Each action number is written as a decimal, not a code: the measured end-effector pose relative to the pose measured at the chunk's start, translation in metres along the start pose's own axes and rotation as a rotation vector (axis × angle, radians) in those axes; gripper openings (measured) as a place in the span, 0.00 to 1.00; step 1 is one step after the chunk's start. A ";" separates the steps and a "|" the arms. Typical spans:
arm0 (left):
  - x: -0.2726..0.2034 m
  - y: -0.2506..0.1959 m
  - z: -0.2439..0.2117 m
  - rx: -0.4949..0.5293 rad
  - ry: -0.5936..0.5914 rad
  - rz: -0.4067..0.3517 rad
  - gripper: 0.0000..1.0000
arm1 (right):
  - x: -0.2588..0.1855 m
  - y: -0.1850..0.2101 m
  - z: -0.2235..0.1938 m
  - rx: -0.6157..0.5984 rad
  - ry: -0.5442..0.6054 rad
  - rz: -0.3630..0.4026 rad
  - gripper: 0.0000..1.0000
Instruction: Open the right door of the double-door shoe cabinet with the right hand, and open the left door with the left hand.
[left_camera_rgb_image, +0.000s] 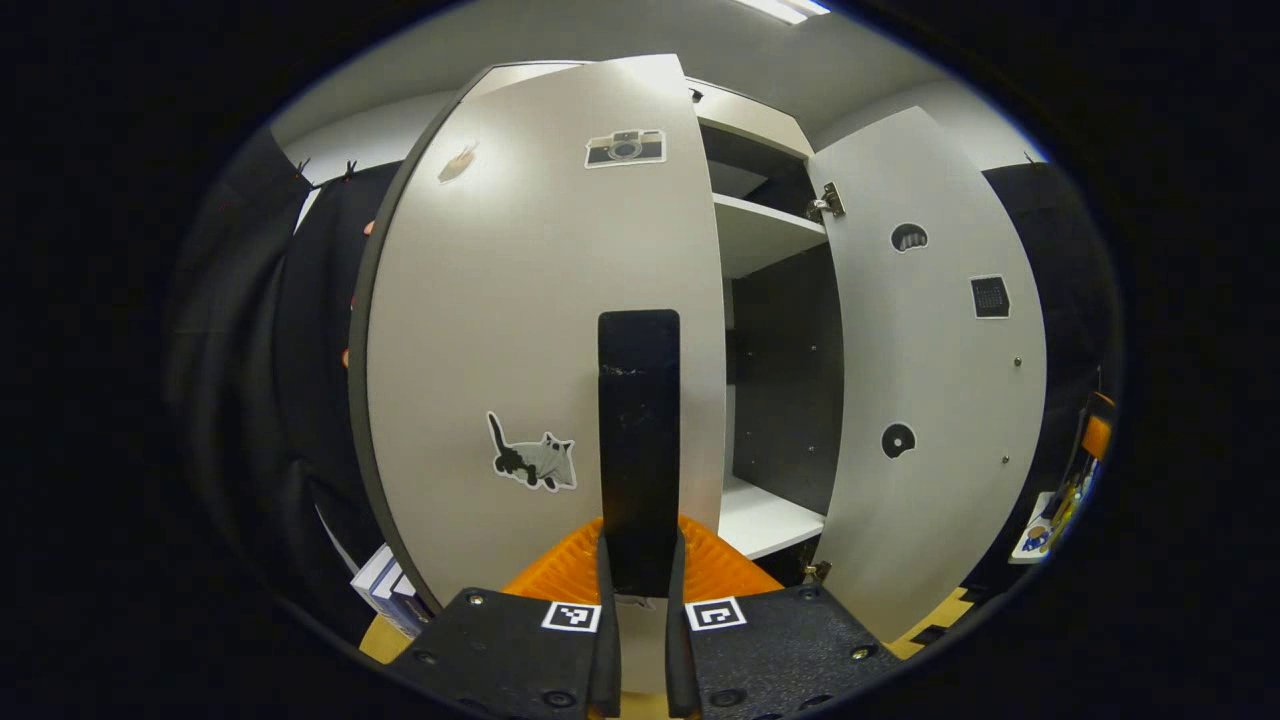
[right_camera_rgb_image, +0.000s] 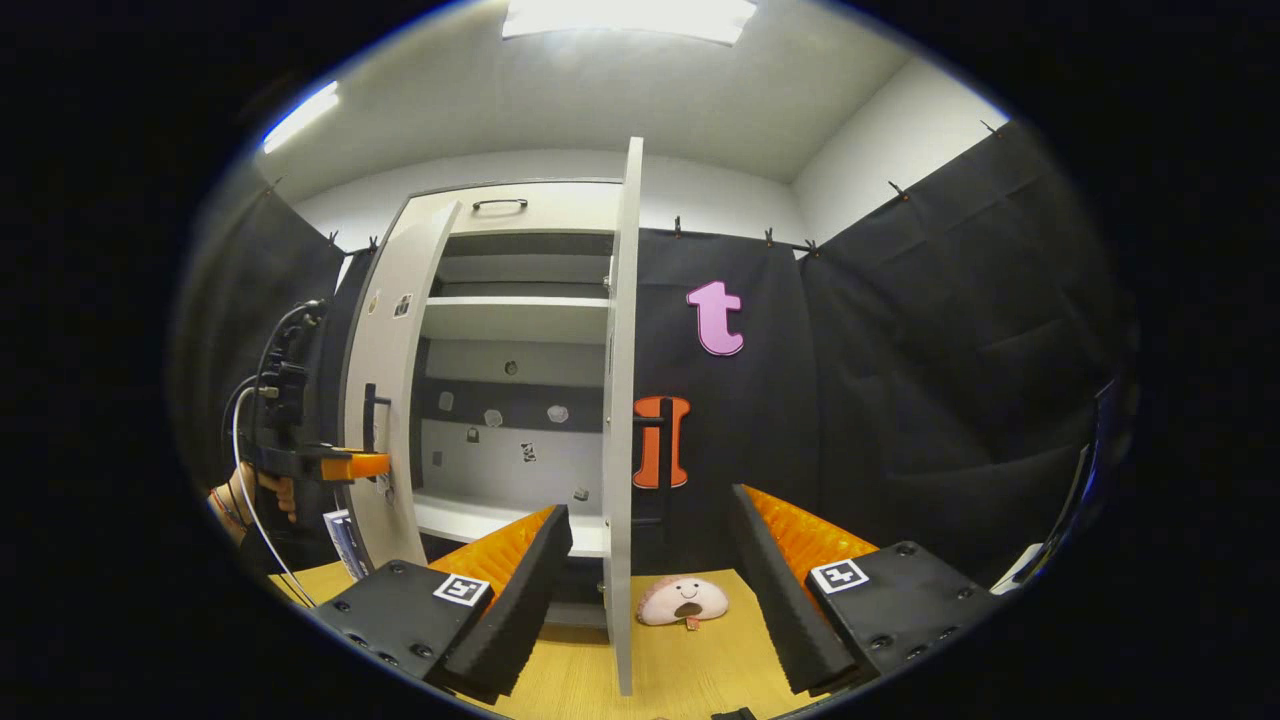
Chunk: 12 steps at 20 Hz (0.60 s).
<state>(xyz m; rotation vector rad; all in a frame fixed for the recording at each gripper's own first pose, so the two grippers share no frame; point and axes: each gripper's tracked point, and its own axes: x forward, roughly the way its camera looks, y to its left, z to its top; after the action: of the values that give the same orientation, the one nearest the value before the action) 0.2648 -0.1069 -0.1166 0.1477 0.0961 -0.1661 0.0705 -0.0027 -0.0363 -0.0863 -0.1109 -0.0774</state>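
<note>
The left door (left_camera_rgb_image: 500, 330) of the pale shoe cabinet stands partly open, with cat and camera stickers on its face. My left gripper (left_camera_rgb_image: 642, 565) is shut on its black upright handle (left_camera_rgb_image: 640, 430). The right door (left_camera_rgb_image: 930, 380) is swung wide, baring the shelves (left_camera_rgb_image: 760, 235). In the right gripper view the right door (right_camera_rgb_image: 620, 400) is edge-on between the spread fingers of my open right gripper (right_camera_rgb_image: 650, 515), which do not touch it. Its black handle (right_camera_rgb_image: 666, 450) shows just beyond the edge. A hand holds the left gripper (right_camera_rgb_image: 300, 460) at the left door (right_camera_rgb_image: 385, 430).
A pink plush toy (right_camera_rgb_image: 683, 600) lies on the wooden surface (right_camera_rgb_image: 690, 660) right of the right door's edge. Black cloth hangs around the cabinet on both sides. A stack of boxes or papers (left_camera_rgb_image: 385, 590) sits low by the left door.
</note>
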 end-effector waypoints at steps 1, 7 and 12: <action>-0.002 0.000 0.000 0.001 0.000 -0.003 0.18 | -0.002 0.001 -0.004 0.004 0.009 0.002 1.00; -0.013 0.004 -0.002 0.006 0.016 -0.004 0.18 | -0.005 0.005 -0.007 0.003 0.021 -0.005 1.00; -0.018 0.008 -0.001 -0.031 0.009 -0.028 0.15 | -0.006 0.006 -0.006 0.005 0.025 -0.009 1.00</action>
<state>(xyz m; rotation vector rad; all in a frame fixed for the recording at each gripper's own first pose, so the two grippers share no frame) 0.2479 -0.0960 -0.1149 0.1162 0.1096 -0.1923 0.0654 0.0034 -0.0437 -0.0799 -0.0868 -0.0872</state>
